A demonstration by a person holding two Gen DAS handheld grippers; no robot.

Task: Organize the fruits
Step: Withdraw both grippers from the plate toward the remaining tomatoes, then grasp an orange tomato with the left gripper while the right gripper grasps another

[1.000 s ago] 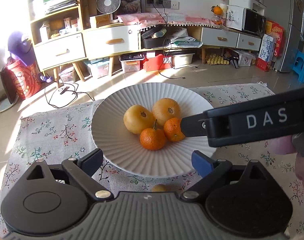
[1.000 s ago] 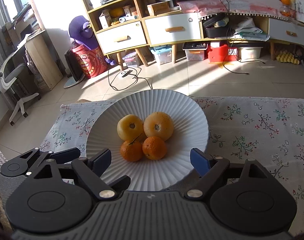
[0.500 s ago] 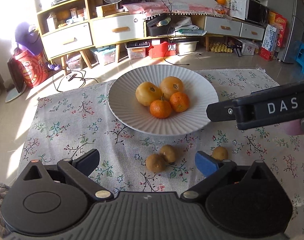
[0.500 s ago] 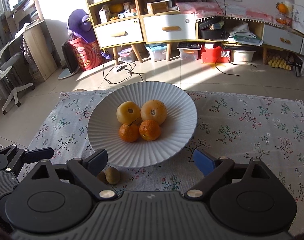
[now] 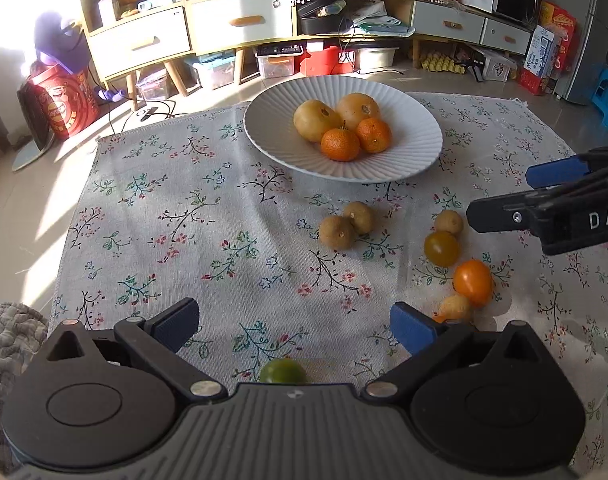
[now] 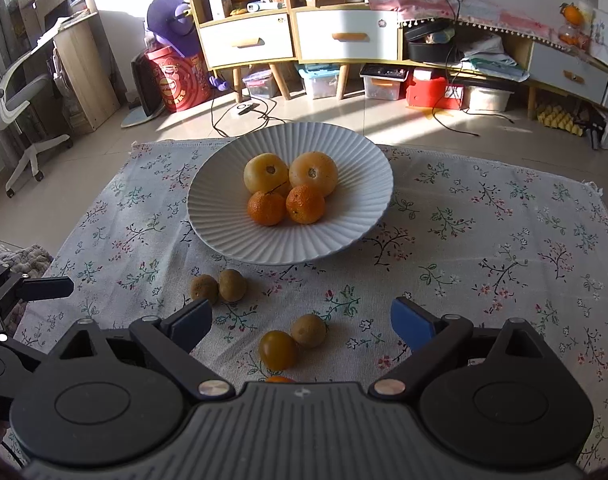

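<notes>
Four fruits sit in the white plate (image 6: 231,240) at twelve o'clock on the flowered cloth (image 6: 484,240). My right tongs (image 6: 299,322) are still spreading, nothing between them, above a yellow tomato (image 6: 277,350). My left tongs (image 5: 293,324) stand spread wide and empty, a green fruit (image 5: 281,372) at six o'clock.

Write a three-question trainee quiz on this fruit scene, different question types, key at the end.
1. True or false: the plate holds four fruits.
2. Multiple choice: the green fruit lies (A) on the plate, (B) on the cloth near the left tool, (C) between the right tool's jaws.
3. Fill in: both tools hold ____.

Key: 1 true; 2 B; 3 nothing (the left tool's jaws stand open, the right's are opening).
</notes>
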